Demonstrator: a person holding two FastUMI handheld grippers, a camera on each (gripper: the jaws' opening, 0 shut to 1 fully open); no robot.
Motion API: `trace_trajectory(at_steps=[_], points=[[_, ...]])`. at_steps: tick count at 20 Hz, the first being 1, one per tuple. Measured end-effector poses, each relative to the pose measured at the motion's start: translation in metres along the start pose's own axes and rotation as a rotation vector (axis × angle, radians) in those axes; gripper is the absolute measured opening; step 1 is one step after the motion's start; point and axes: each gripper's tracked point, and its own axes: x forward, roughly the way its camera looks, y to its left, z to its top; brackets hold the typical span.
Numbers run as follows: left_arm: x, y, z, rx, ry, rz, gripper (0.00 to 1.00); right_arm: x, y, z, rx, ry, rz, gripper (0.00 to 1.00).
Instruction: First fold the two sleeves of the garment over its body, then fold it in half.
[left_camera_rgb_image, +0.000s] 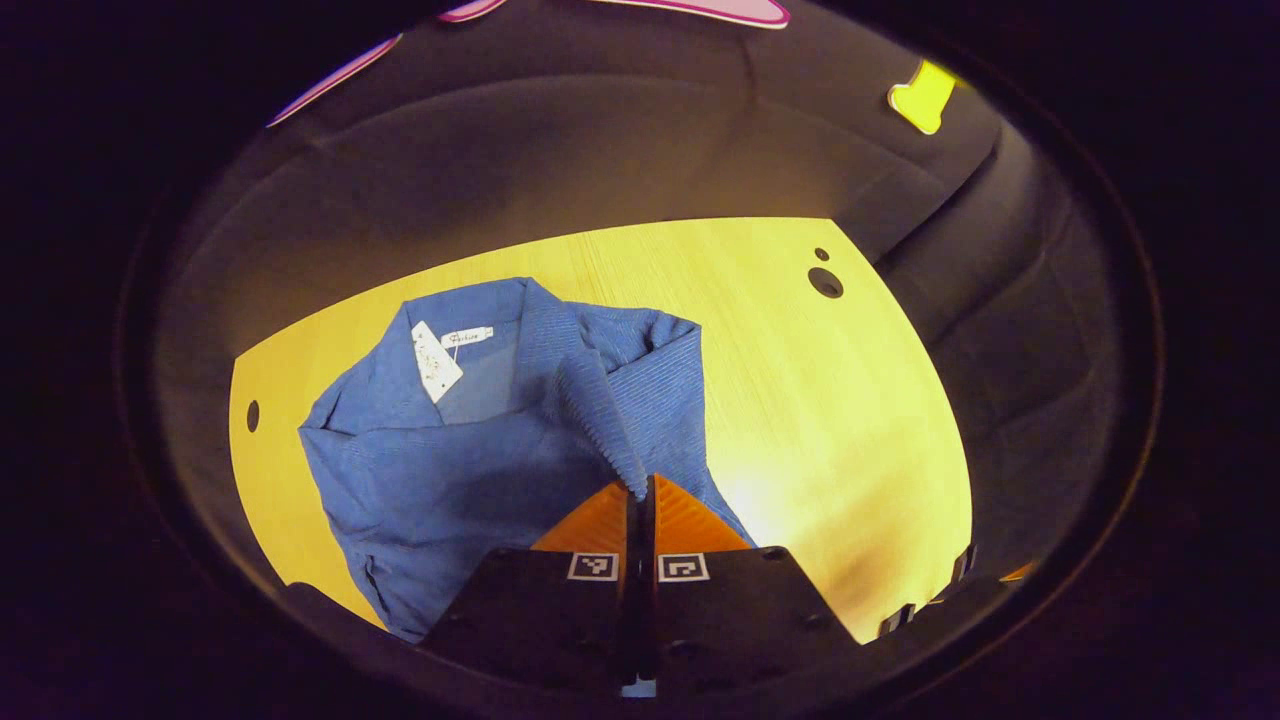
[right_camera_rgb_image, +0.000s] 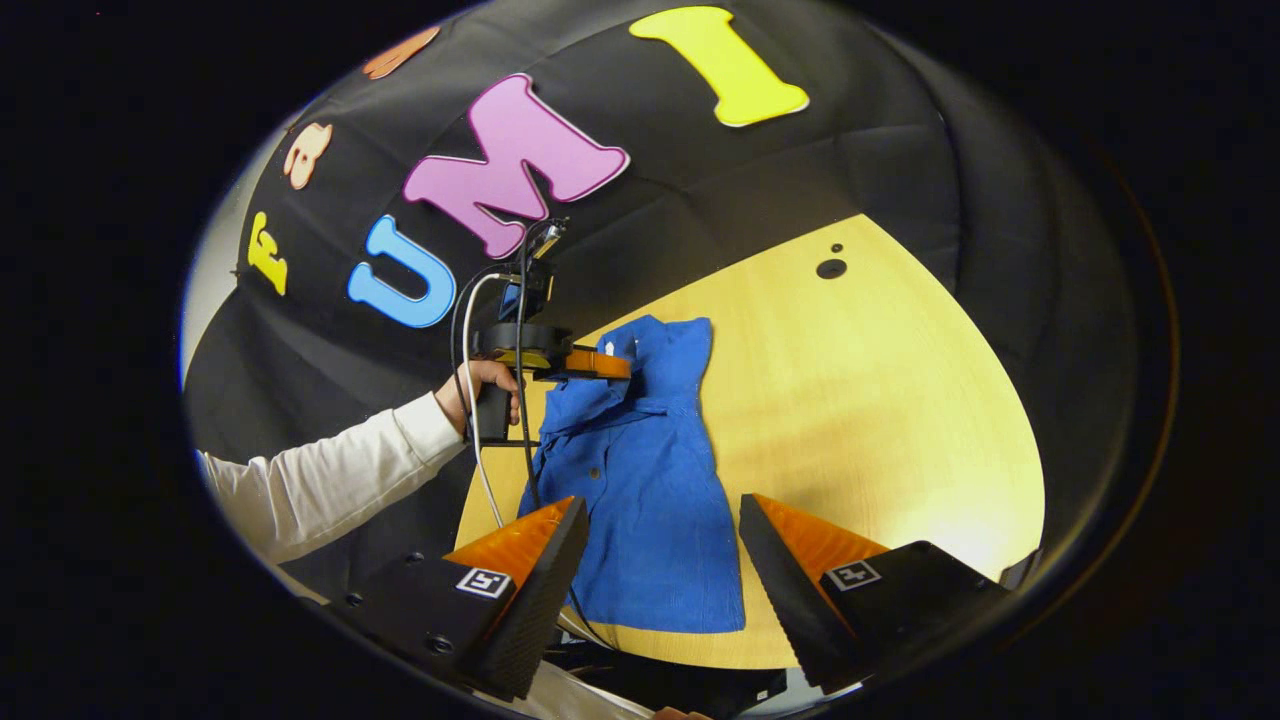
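a recording booth, staged rather than lived in. black cloth wall (right_camera_rgb_image: 760, 190) hangs in folds close behind and around a pale wood-grain counter (left_camera_rgb_image: 800, 400) with a curved far edge and round cable holes (left_camera_rgb_image: 825, 283) cut through it. one blue corduroy shirt (right_camera_rgb_image: 650, 480) lies on the counter with a paper tag (left_camera_rgb_image: 436, 362) at its collar. a person's hand (right_camera_rgb_image: 480, 385), white sleeve (right_camera_rgb_image: 320, 480), grips a handheld left claw (right_camera_rgb_image: 610, 365) trailing cables (right_camera_rgb_image: 475, 400). printed square markers (left_camera_rgb_image: 640, 567) sit on the claw bodies. warm, strong light pools on the counter; surroundings fall dark.
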Motion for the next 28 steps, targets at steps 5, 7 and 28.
trace_trajectory(at_steps=[5,7,28], points=[[0.03,-0.055,-0.012,-0.071,0.101,-0.154,0.52,0.017,-0.029,-0.01,0.02,0.048,-0.017,0.97],[0.026,-0.062,-0.001,-0.09,0.046,-0.182,0.65,0.026,-0.03,-0.01,0.02,0.066,-0.005,0.97],[-0.096,0.169,-0.395,-0.327,0.316,0.137,0.85,0.104,-0.002,-0.146,-0.14,0.522,-0.177,0.98]])
